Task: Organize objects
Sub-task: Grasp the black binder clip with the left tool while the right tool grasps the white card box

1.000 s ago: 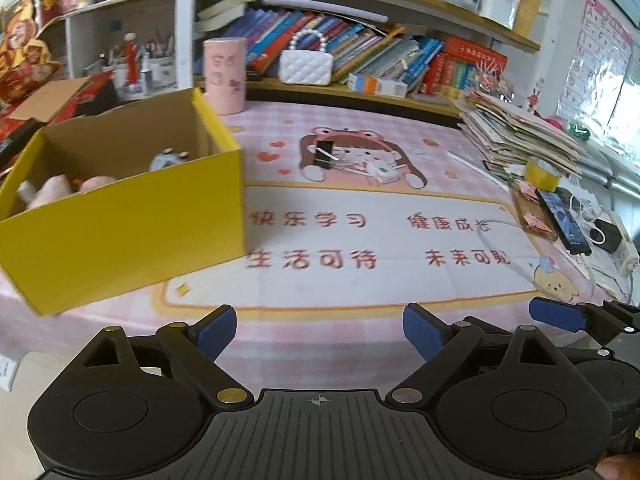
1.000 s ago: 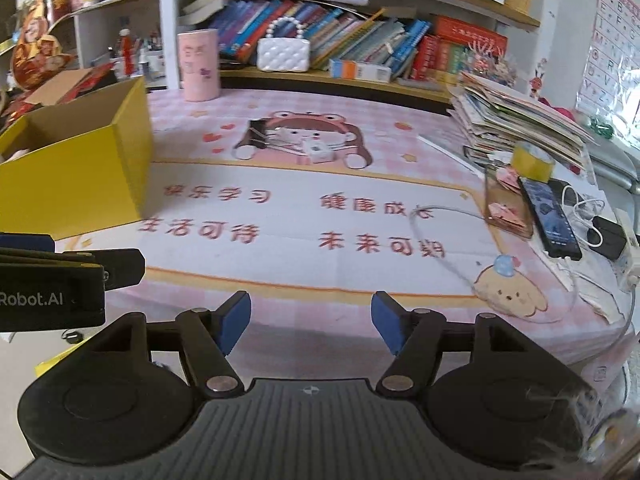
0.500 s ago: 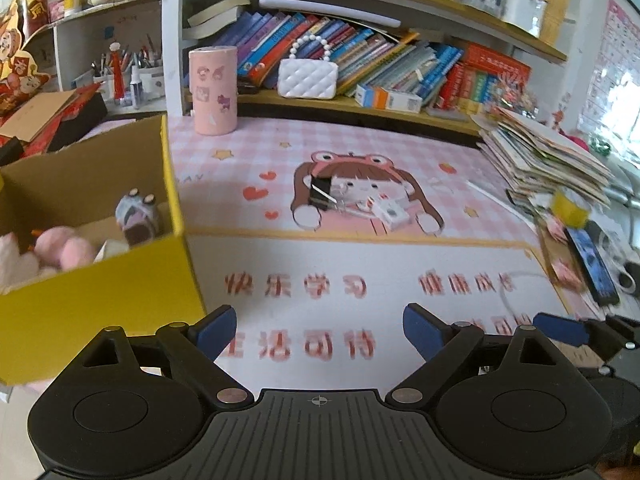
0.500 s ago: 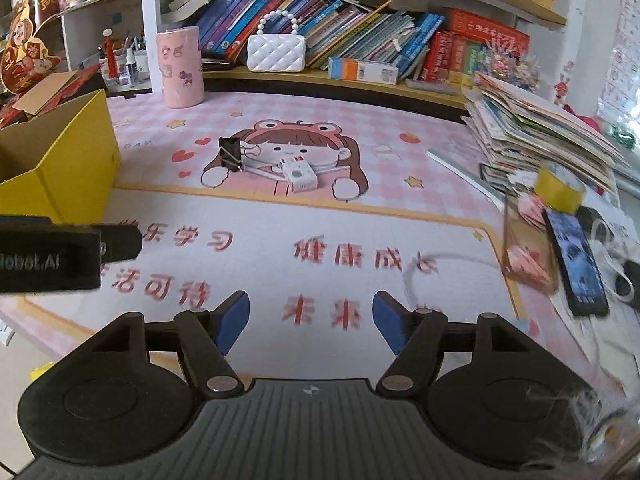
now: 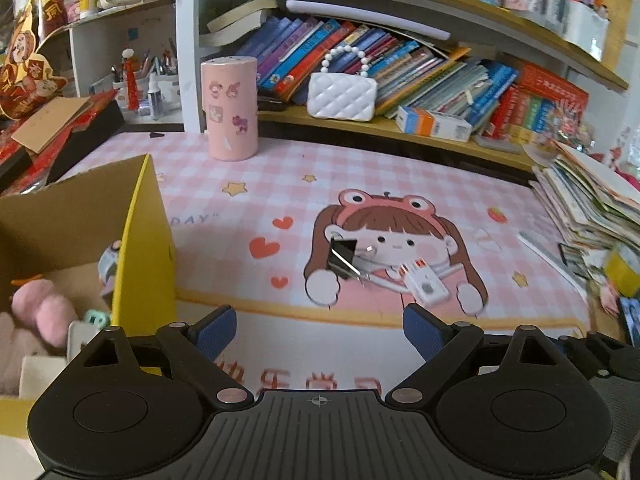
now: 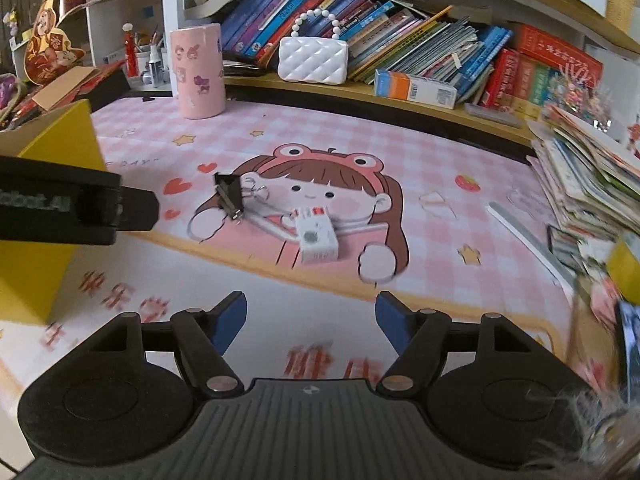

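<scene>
A black binder clip [image 5: 343, 258] [image 6: 229, 196] and a small white box [image 5: 425, 285] [image 6: 318, 236] lie on the cartoon girl printed on the pink desk mat [image 5: 360, 200]. A yellow cardboard box [image 5: 142, 240] [image 6: 56, 152] stands at the left, holding a pink plush [image 5: 44, 312] and small items. My left gripper [image 5: 320, 332] is open and empty, above the mat just short of the clip. My right gripper [image 6: 312, 322] is open and empty, short of the white box. The left gripper's body shows at the left of the right wrist view [image 6: 72, 210].
A pink cylinder holder [image 5: 230, 108] and a white quilted purse [image 5: 342, 94] stand at the back by a bookshelf [image 5: 400, 68]. A stack of papers [image 5: 588, 200] lies at the right, with a phone [image 6: 630, 344] and yellow tape roll [image 6: 624, 268] nearby.
Both grippers have moved forward over the mat toward the clip and white box. The yellow box has slid to the left edge of both views. Both grippers stay open.
</scene>
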The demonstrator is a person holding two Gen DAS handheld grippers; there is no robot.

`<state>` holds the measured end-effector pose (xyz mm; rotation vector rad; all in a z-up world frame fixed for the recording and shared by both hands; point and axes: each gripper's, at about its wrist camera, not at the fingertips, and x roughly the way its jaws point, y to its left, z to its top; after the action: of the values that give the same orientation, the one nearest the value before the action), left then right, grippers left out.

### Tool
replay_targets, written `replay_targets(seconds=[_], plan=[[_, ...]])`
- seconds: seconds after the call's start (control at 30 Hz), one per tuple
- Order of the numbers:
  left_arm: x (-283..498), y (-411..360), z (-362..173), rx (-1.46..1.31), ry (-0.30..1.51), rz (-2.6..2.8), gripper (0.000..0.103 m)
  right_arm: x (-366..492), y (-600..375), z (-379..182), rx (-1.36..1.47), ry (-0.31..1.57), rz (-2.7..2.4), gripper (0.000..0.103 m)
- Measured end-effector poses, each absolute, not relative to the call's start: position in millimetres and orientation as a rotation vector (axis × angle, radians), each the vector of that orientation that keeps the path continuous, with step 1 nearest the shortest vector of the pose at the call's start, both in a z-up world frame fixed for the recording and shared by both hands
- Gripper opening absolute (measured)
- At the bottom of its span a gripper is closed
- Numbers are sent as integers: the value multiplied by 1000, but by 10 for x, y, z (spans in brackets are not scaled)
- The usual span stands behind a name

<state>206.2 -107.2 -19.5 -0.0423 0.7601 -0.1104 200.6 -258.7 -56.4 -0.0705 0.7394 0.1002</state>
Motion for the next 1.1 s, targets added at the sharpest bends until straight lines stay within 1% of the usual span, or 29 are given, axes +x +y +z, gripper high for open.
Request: replay_targets(seconds=[0.13,0.27,0.37,0.47,0.53,0.73,0.77,0.8,0.83,0.87,0.9,0.97,1.03,1.1], plan=[[2247,-1138,-213,-53,766,-82,92,2353,-2612,-667,-84,724,113,65],[2391,-1159,-237,-51,777,-50,92,2681,-2609,-807,-85,743,140,58],[2502,-1175,-257,-45,786,-40,92,2852,-2603,-880,-76,760,151,54],[2614,-1197,-290,-51,795,-37,92,2921,-2630,-926,-55,763,175,43],[2686,-1227,-324,-56,801,-40,92,2924,-2636,-916,-67,756,196,28],[2979,-1334,-512,-72,818,-33,89,2796,-2857,-778,12,760,197,28],[3027,-1357,-554,-66,819,-27,84,2760,-2893,-756,20,762,193,28],[3074,-1384,-598,-51,823,-16,75,2724,-2930,-733,27,763,191,28],[3128,-1410,-649,-38,832,-6,71,2688,-2962,-713,34,764,188,28],[3172,-1424,-689,-35,842,-6,62,2658,-2991,-695,40,766,185,28],[3206,-1432,-726,-39,850,-9,57,2630,-3020,-677,46,766,181,28],[3259,-1444,-794,-43,860,-15,55,2589,-3067,-645,56,767,177,28],[3294,-1454,-848,-51,861,-27,49,2548,-3092,-623,60,766,175,28],[3329,-1459,-894,-67,871,-46,33,2516,-3103,-606,62,765,174,28]])
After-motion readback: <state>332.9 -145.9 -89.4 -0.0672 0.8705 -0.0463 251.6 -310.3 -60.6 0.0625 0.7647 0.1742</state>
